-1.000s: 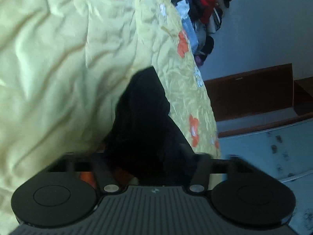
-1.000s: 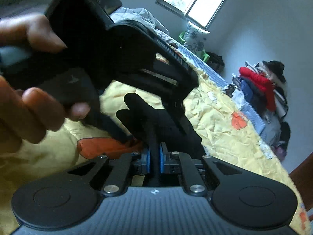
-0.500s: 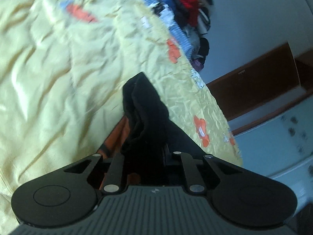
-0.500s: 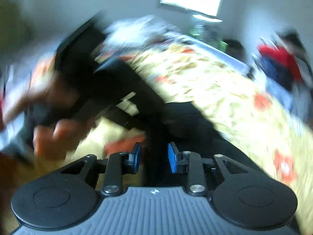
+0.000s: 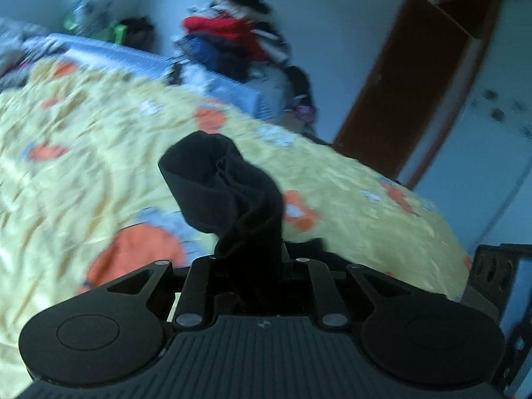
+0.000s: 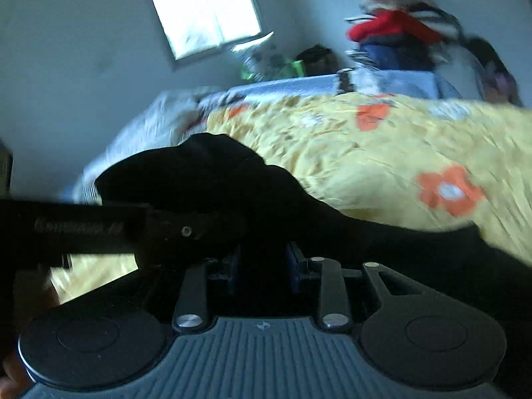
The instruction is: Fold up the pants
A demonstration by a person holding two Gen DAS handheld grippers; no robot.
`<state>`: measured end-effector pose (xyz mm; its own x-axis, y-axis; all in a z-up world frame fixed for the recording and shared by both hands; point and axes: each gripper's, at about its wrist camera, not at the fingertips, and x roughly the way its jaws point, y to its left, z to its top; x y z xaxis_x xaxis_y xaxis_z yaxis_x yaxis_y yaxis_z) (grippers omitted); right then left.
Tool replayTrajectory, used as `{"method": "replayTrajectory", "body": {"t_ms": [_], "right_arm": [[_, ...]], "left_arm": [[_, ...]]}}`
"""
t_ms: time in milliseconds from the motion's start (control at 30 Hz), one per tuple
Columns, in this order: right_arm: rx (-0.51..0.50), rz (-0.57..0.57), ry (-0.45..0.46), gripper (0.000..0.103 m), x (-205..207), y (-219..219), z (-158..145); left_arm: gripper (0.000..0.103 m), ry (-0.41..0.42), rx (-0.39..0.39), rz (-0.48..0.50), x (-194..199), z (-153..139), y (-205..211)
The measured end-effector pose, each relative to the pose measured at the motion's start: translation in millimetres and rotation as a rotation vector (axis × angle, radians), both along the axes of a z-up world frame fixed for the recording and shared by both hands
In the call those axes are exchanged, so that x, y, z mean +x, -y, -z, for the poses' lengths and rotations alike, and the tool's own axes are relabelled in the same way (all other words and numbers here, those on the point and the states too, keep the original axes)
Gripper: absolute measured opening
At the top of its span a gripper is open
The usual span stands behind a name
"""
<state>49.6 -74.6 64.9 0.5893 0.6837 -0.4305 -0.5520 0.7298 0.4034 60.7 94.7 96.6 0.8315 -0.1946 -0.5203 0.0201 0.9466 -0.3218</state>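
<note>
The black pants (image 5: pixel 229 193) rise as a twisted bunch from my left gripper (image 5: pixel 247 262), which is shut on them above the yellow flowered bedspread (image 5: pixel 83 139). In the right wrist view the pants (image 6: pixel 212 169) drape across the front as a dark mass and run off to the right. My right gripper (image 6: pixel 262 267) has its blue pads (image 6: pixel 294 267) a small way apart with black cloth between them. The left gripper's body (image 6: pixel 83 229) shows at the left of that view, close beside the right one.
A pile of clothes, red and blue on top (image 5: pixel 232 40), sits past the bed's far edge. A bright window (image 6: pixel 206 13) is on the far wall. A brown door (image 5: pixel 399 79) and a pale wardrobe (image 5: pixel 492 126) stand to the right.
Both grippers have swung up and level, so the room's far wall now shows. The right pads, shut on the cloth a second ago, have parted a little. The left stays clamped on the pants.
</note>
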Motion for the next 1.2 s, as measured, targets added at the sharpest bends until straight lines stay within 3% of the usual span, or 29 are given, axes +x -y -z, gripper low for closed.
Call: {"method": "replayTrajectory", "body": {"t_ms": [233,533,667,833,933,1033,1100,1167,1200], "right_arm": [[0.163,0.171,-0.043,0.029,-19.8,101.4,-2.5],[0.214,0.366,-0.108,0.031,-50.2,200.2,34.2],[0.186,0.415,-0.105,0.031,-62.5,229.6,44.6],[0.083,0.417,-0.117,0.031,-70.6,249.5,48.3],[-0.015,0.404,-0.136,0.039,-84.0,258.4,52.3],[-0.104,0.438,-0.120,0.041,-107.6,273.6,50.6],[-0.132,0.528,-0.107,0.042,-117.2,288.5,44.8],[-0.066,0.592,-0.088,0.046,-114.3,304.9,37.8],[0.011,0.596,-0.093,0.057,-109.7,312.8,36.4]], "left_arm": [[0.023,0.100,0.078,0.230,1.2,-12.0,107.9],[0.025,0.004,0.076,0.468,18.4,27.2,223.9],[0.028,0.016,0.105,0.526,14.7,40.0,255.8],[0.039,-0.014,0.090,0.601,11.5,56.4,276.0],[0.045,-0.065,0.065,0.650,10.6,64.8,274.5],[0.053,-0.154,-0.029,0.702,12.2,67.4,258.1],[0.058,-0.193,-0.093,0.717,11.7,66.0,241.2],[0.061,-0.183,-0.094,0.666,10.4,61.2,221.9],[0.062,-0.171,-0.093,0.639,10.4,58.3,212.6]]}}
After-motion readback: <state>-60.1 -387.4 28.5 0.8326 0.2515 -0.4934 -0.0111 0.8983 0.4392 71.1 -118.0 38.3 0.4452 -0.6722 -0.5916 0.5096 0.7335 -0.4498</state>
